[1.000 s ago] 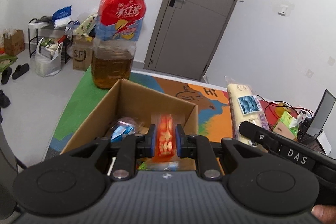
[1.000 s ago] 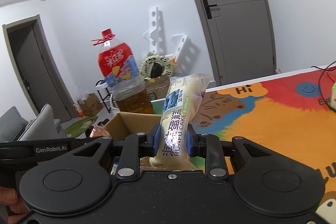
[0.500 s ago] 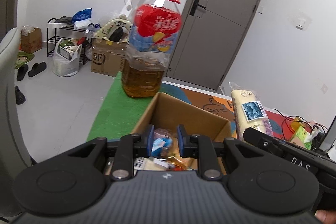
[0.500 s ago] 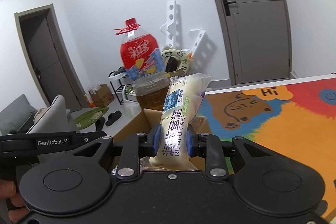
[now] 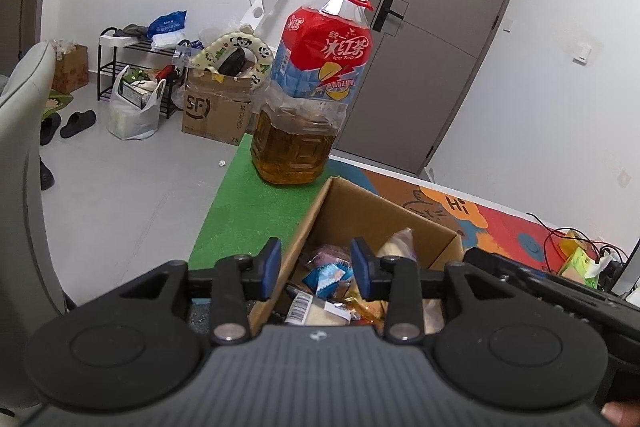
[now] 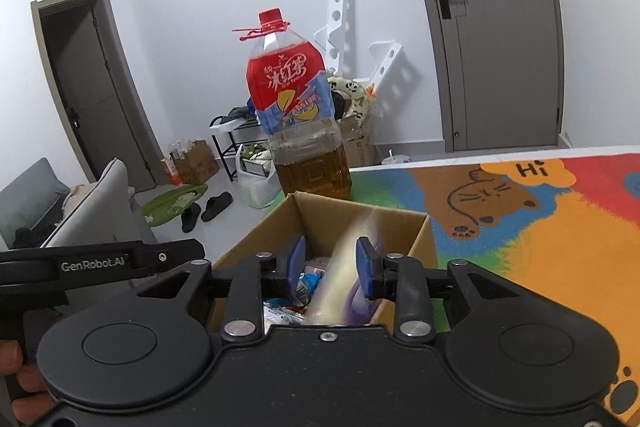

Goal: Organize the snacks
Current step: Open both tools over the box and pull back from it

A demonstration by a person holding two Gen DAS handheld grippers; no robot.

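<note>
An open cardboard box (image 5: 400, 205) with several snack packets (image 5: 326, 273) in it sits on the colourful mat. My left gripper (image 5: 316, 263) hovers over the box's near left wall. Its jaws are opening and nothing is between them. My right gripper (image 6: 331, 263) hangs over the same box (image 6: 360, 206), and its jaws are opening too. The long pale cake pack (image 6: 344, 267), blurred and tilted, is slipping down between them into the box. It leans towards the right pad, and the left pad stands apart from it.
A large ice tea bottle (image 5: 316, 87) stands just behind the box on the green part of the mat (image 5: 248, 211). Cables and a green pack (image 5: 576, 259) lie at the far right. A grey chair (image 5: 20, 187) is at the left, with bags and boxes on the floor.
The left gripper let go of the orange snack pack, which is gone from its jaws, and they have widened. The right jaws have parted and the upright cake pack is dropping.
</note>
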